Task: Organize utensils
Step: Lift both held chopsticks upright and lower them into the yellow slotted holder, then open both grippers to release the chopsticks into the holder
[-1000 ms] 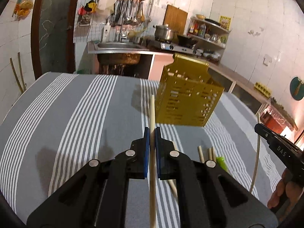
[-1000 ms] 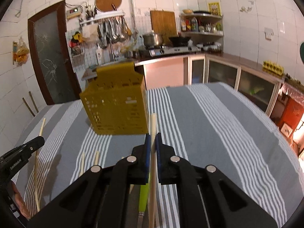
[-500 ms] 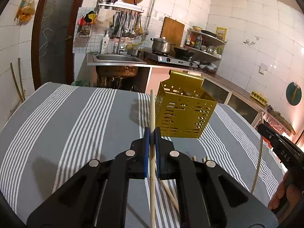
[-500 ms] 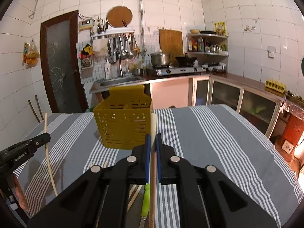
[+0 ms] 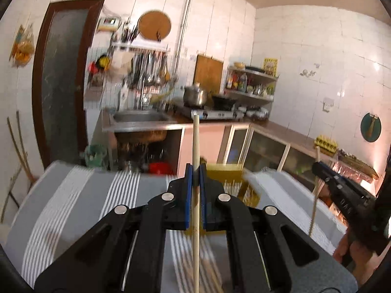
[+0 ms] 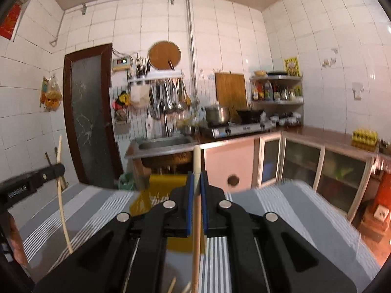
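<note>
Poking upright through each clamped pair of jaws, two chopsticks, one (image 5: 195,144) in the left gripper (image 5: 195,178) and one (image 6: 197,163) in the right gripper (image 6: 197,183), hang above the striped table (image 5: 73,195) near the yellow basket (image 6: 156,195), with loose sticks (image 6: 172,284) visible only in the right view.

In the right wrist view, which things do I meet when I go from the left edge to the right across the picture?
Left hand-held gripper holding a chopstick → dark door → sink → right hand-held gripper shut on its chopstick → gas stove → yellow egg tray.
</note>
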The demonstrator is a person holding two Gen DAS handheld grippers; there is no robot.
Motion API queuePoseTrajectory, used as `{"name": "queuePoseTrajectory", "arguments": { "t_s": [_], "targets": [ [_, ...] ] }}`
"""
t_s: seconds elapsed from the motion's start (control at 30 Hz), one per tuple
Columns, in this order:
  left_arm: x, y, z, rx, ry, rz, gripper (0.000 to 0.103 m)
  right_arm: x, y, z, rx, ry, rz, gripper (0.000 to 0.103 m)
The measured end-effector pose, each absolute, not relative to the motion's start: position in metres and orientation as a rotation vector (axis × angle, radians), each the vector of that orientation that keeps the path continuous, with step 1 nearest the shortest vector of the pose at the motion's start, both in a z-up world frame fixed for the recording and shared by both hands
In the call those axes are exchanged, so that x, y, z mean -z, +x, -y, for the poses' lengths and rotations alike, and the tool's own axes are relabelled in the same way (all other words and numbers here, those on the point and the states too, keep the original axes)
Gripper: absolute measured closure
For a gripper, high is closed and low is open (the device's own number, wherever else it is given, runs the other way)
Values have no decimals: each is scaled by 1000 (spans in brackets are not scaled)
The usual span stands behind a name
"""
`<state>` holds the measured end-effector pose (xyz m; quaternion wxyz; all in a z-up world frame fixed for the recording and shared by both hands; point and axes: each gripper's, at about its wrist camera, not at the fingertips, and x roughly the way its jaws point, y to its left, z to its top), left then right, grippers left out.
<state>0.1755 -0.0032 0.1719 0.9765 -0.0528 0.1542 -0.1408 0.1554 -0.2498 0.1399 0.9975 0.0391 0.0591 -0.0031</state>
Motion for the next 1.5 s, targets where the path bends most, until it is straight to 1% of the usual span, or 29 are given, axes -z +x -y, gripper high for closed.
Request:
{"name": "queuePoseTrajectory", "arguments": {
  "t_s": [0.17,0.27,0.43,0.53,0.67,0.87,1.0,1.07,1.1,1.13,1.17,1.2,1.23,1.3,1.33,1.37,1.43,1.5],
  "targets": [
    [-213,215,24,278,-109,-212,99,-172,189,246,18,86,10,97],
    [-224,238,34,270,-119,-173,99,-183,216,243,29,96,80,97],
    [-227,276,48,272,-129,-147,99,-184,255,242,40,111,117,97],
    [-217,297,56,266,-123,-147,99,-179,276,243,43,119,126,97],
    [-184,324,63,265,-142,-191,99,-161,294,240,48,105,108,97],
    [-137,347,63,249,-136,-263,99,-130,309,241,41,93,30,97],
    [-121,346,64,230,-118,-304,98,-114,312,242,32,87,-57,97],
    [-121,345,63,225,-101,-337,90,-111,312,243,29,75,-112,96],
    [-123,343,62,223,-96,-351,74,-112,310,244,27,72,-145,95],
    [-126,339,59,216,-101,-358,55,-115,309,246,25,76,-180,82],
    [-129,336,56,207,-103,-357,48,-118,305,249,28,88,-210,67],
    [-134,330,53,197,-104,-352,42,-120,299,252,33,98,-222,42],
    [-139,324,50,193,-101,-351,38,-123,293,254,38,100,-227,40],
    [-150,308,43,188,-89,-362,33,-133,275,255,39,80,-247,40],
    [-154,301,40,182,-87,-359,26,-135,266,256,42,74,-252,40],
    [-159,288,34,175,-82,-355,22,-137,259,257,45,70,-256,40],
    [-164,269,26,162,-80,-345,9,-139,237,260,57,62,-271,38],
    [-163,247,18,150,-79,-349,5,-133,218,262,70,54,-307,37]
  ]
}}
